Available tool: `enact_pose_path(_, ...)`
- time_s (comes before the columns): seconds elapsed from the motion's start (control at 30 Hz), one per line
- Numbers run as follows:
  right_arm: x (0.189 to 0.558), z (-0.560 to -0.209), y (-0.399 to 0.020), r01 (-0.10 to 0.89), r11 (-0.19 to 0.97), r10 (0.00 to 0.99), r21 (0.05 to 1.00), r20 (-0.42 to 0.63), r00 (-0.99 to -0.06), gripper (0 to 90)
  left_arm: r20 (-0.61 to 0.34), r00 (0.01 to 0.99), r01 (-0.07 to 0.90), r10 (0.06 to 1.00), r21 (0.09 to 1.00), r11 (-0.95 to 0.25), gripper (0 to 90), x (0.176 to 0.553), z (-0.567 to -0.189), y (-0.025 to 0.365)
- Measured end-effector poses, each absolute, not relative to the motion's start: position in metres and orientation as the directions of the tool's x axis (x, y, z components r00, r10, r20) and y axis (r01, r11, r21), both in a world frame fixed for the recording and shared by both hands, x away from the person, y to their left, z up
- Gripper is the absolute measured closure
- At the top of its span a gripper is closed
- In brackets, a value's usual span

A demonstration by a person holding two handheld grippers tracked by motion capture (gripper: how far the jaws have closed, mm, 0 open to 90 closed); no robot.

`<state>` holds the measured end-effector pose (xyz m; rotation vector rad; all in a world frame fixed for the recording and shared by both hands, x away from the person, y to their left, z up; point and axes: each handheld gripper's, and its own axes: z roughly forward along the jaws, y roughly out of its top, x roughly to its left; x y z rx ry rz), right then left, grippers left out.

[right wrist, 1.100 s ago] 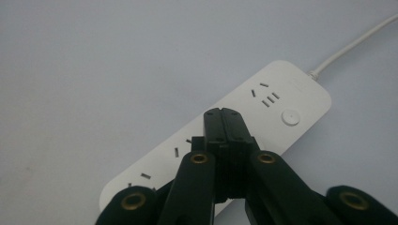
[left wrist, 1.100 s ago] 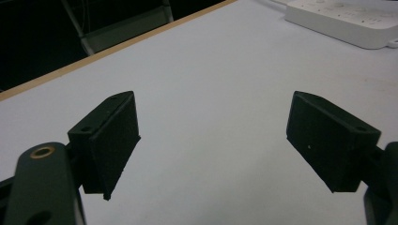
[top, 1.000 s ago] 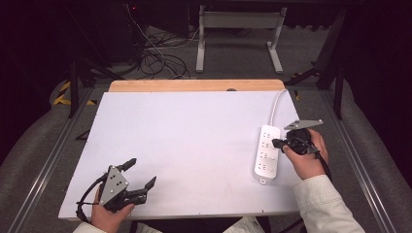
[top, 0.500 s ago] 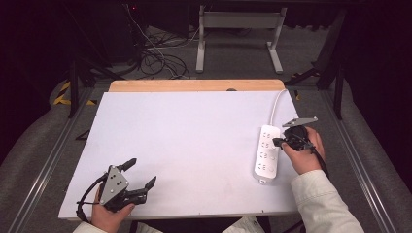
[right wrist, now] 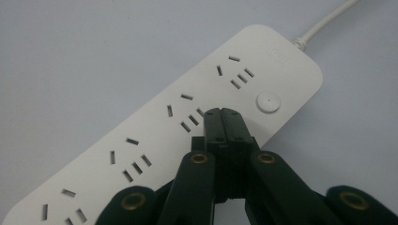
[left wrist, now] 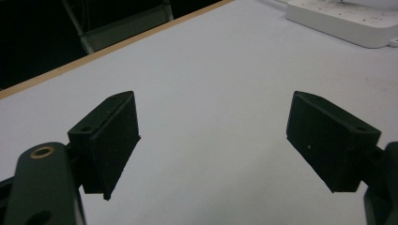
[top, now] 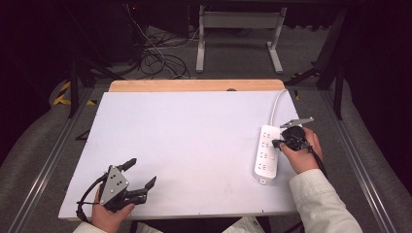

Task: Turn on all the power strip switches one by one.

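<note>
The white power strip lies flat near the right edge of the white table; its long side runs from the person's side to the far side, a bit tilted; its white cord comes out of the far end and curves off toward the back of the table. In the right gripper view the power strip has rows of small slots and a round button near the cord end; there is a faint mark by that end, too small to read. The right gripper is just beside the strip's right edge, tips over the strip; its jaws are pressed shut with nothing between them; in its own view the closed tips sit close to the button. The right hand wraps around it, sleeve coming from below. The left gripper rests far to the left of the strip, near the table's front edge; its jaws stand wide apart, holding nothing.
</note>
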<state>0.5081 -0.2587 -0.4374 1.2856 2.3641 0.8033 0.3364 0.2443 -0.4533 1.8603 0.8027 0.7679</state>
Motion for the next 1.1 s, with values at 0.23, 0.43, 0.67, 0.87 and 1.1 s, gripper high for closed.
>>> enact_pose_path(0.23, 0.5085, -0.4389, -0.2577, 0.659, 0.441, 0.842, 0.61, -0.027, -0.538, 90.0, 0.172, 0.589, 0.2, 0.789, 0.915, -0.349, 17.9, 0.3365, -0.4532, 0.2446)
enact_pose_path(0.43, 0.508, -0.4409, -0.256, 0.659, 0.446, 0.842, 0.606, -0.033, -0.539, 90.0, 0.172, 0.59, 0.201, 0.789, 0.915, -0.349, 17.9, 0.3365, -0.4532, 0.2445)
enact_pose_path(0.67, 0.5084, -0.4411, -0.2541, 0.655, 0.464, 0.836, 0.596, -0.05, -0.546, 90.0, 0.174, 0.59, 0.198, 0.788, 0.916, -0.35, 17.9, 0.3362, -0.4531, 0.2446)
enact_pose_path(0.87, 0.5095, -0.4416, -0.2541, 0.664, 0.463, 0.838, 0.587, -0.044, -0.544, 90.0, 0.173, 0.591, 0.199, 0.788, 0.915, -0.35, 17.9, 0.3359, -0.4531, 0.2448)
enact_pose_path(1.1, 0.5098, -0.4422, -0.2534, 0.668, 0.461, 0.84, 0.584, -0.045, -0.541, 90.0, 0.174, 0.591, 0.199, 0.788, 0.915, -0.351, 17.9, 0.336, -0.4532, 0.245)
